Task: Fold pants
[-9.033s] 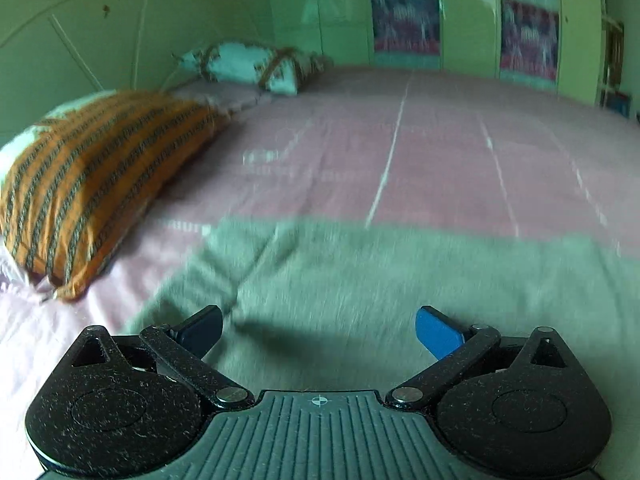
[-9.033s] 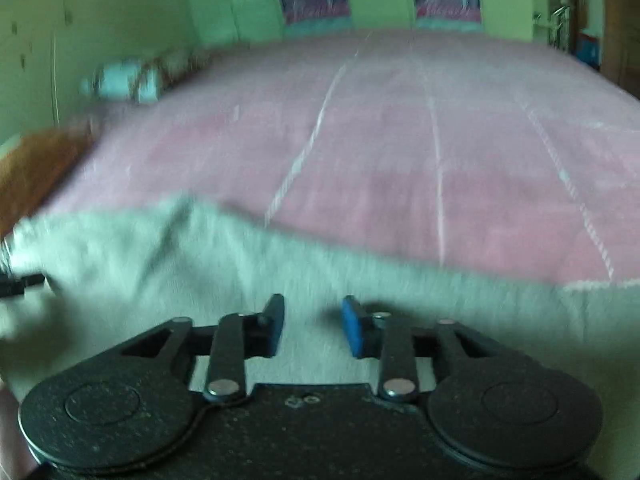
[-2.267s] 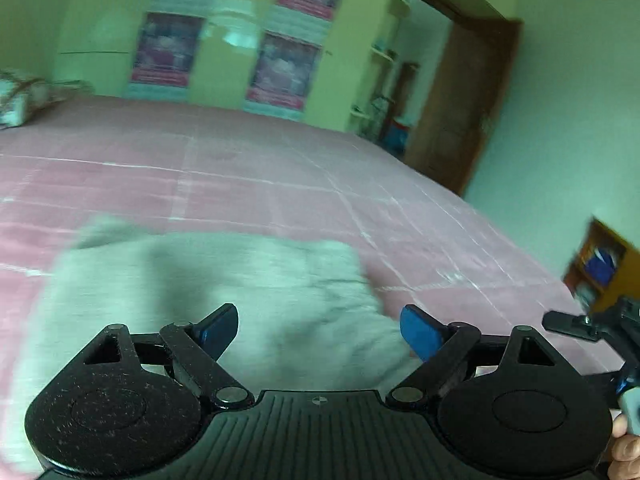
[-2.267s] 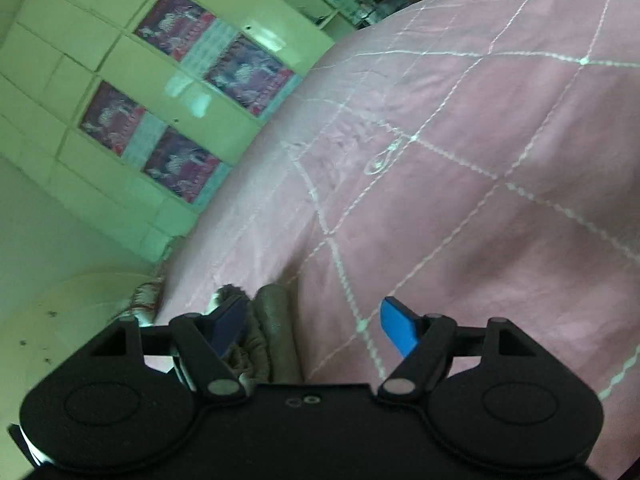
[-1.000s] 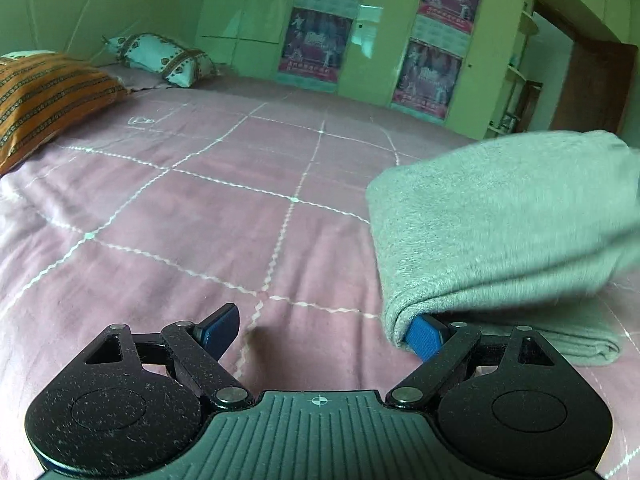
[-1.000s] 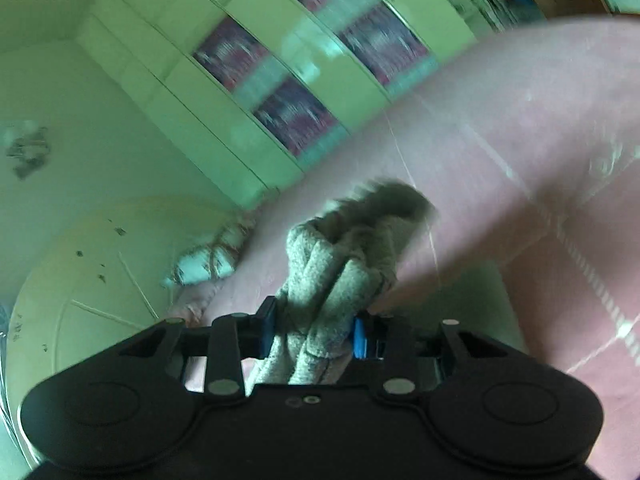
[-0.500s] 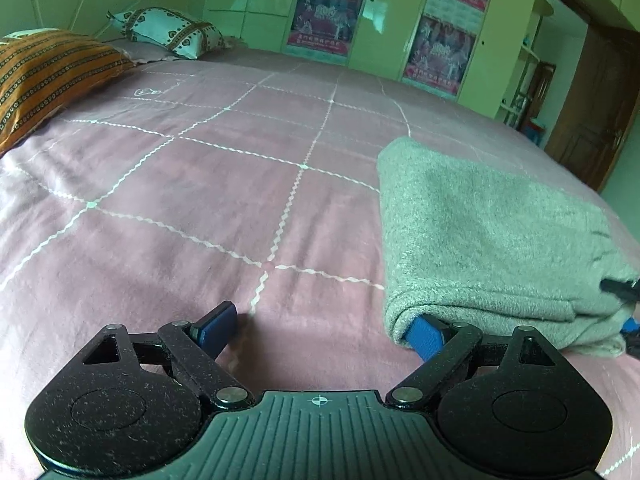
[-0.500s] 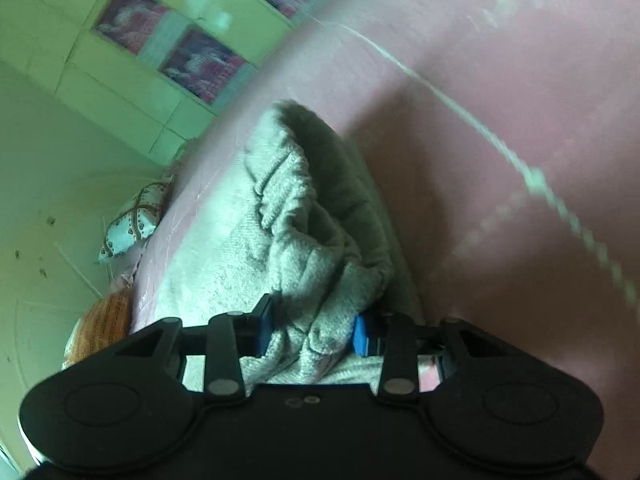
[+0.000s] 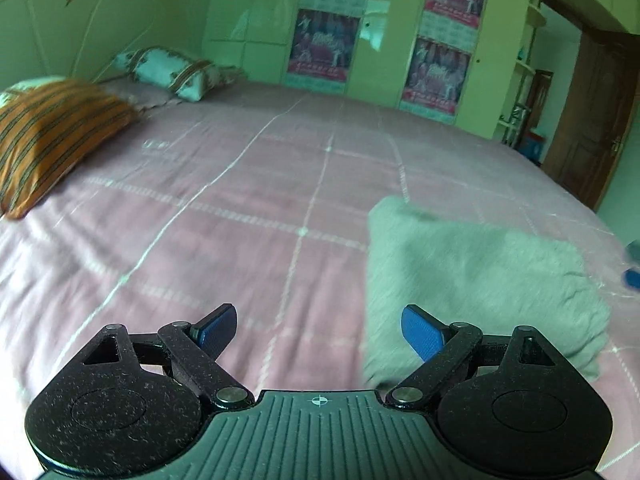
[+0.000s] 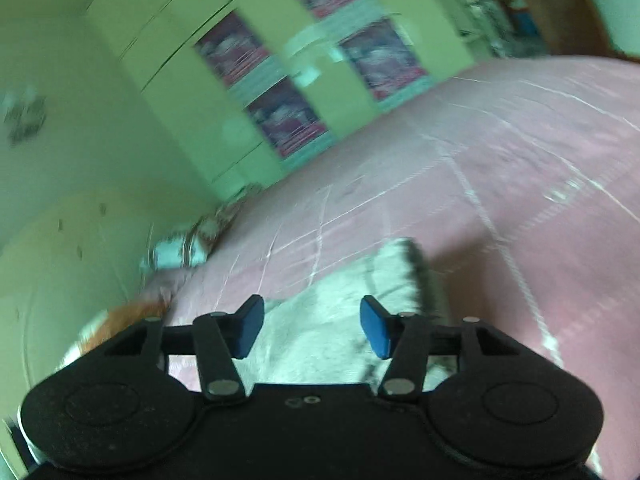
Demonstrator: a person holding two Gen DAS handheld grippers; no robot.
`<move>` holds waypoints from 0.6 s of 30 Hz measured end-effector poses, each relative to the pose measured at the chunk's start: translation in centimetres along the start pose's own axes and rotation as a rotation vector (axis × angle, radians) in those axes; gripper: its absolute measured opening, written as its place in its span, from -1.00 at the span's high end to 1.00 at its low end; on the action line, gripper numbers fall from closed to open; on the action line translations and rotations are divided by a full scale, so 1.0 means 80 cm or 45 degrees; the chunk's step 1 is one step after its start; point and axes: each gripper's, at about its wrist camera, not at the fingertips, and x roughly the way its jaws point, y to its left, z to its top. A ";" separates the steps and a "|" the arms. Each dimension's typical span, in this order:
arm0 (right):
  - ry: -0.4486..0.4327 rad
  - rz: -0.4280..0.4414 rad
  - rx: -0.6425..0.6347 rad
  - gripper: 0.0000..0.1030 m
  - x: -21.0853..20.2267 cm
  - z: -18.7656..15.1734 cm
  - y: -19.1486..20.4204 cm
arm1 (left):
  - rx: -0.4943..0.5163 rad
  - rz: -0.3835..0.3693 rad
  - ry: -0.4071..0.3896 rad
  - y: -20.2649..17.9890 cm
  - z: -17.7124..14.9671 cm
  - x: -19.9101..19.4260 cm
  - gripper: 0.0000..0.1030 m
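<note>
Nearest the lens in the left wrist view, the left gripper [image 9: 318,330] stood wide, with only pink bedspread [image 9: 240,200] showing between its blue pads; the right pad overlapped the near left edge of the folded pants [image 9: 480,280] in the picture, though whether it touched the cloth could not be told. A small crosshair mark sat on the ribbed housing below the fingers; no brand or word could be read there.

The pants lay as a grey, folded block on the bedspread, right of the left gripper and just ahead of it. At the far right edge, a blurred blue shape showed beside the pants, too smeared to identify.

In the right wrist view, strongly tilted and blurred, the right gripper [image 10: 312,326] had its jaws opening over the pants [image 10: 340,320], the cloth lying behind and below the gap and the pads not pressing it.

Farther off, the left view alone showed an orange striped pillow [image 9: 52,136] clearly, a pale patterned pillow [image 9: 172,70] behind it, and a brown door [image 9: 592,120] at right. Both views showed purple posters [image 9: 324,42] on the green wardrobe [image 9: 248,20]; their lettering was unreadable.
</note>
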 end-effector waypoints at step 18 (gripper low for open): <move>0.119 -0.091 -0.230 0.49 0.025 -0.005 0.002 | 0.050 0.034 0.053 -0.025 0.020 0.054 -0.86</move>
